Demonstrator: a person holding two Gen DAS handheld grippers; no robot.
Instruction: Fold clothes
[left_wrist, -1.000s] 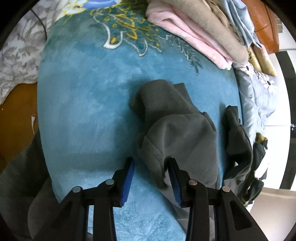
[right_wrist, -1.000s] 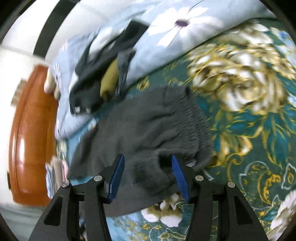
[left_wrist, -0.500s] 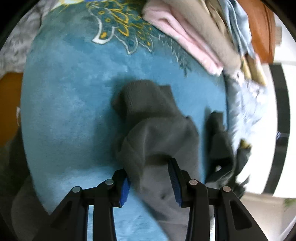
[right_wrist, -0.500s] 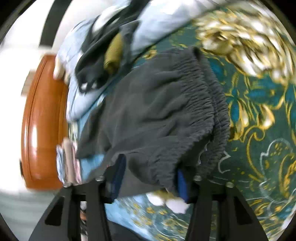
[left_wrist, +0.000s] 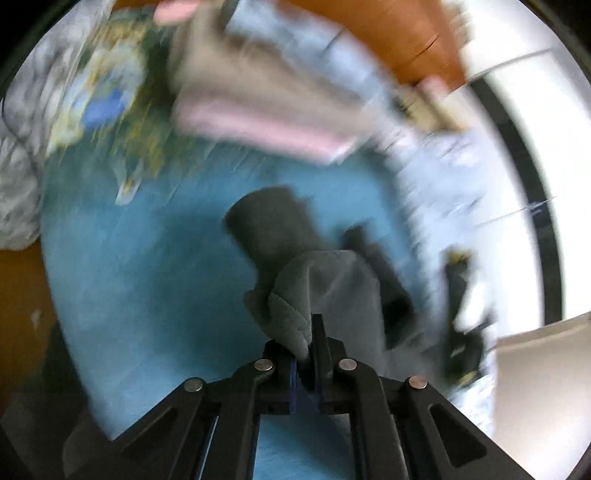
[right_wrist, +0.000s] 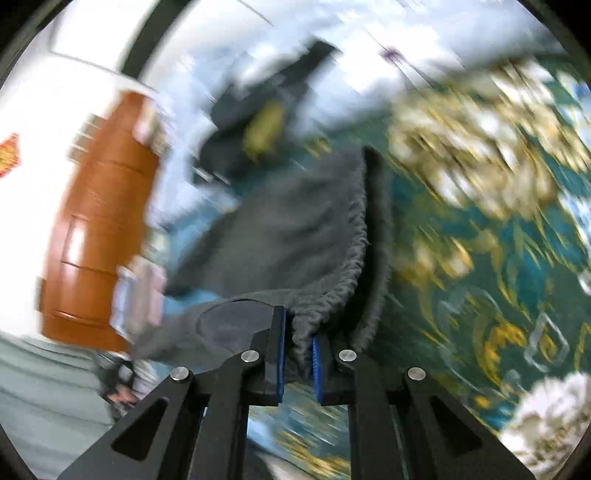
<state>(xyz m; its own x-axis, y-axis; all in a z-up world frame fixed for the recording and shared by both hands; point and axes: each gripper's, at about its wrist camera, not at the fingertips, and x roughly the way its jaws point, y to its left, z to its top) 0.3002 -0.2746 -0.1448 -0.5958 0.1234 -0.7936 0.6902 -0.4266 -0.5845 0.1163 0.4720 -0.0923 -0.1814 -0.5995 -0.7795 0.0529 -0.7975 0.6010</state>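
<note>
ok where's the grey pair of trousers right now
The grey trousers lie on the blue floral blanket, pinched at both ends: the right gripper holds the gathered waistband, and in the left wrist view the left gripper clamps a leg end.

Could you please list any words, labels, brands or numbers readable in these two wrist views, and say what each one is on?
None can be read.
grey trousers: no label or print shows.
red patch on the wall: too blurred to tell whether it carries writing.
floral blanket: pattern only, no text.
</note>
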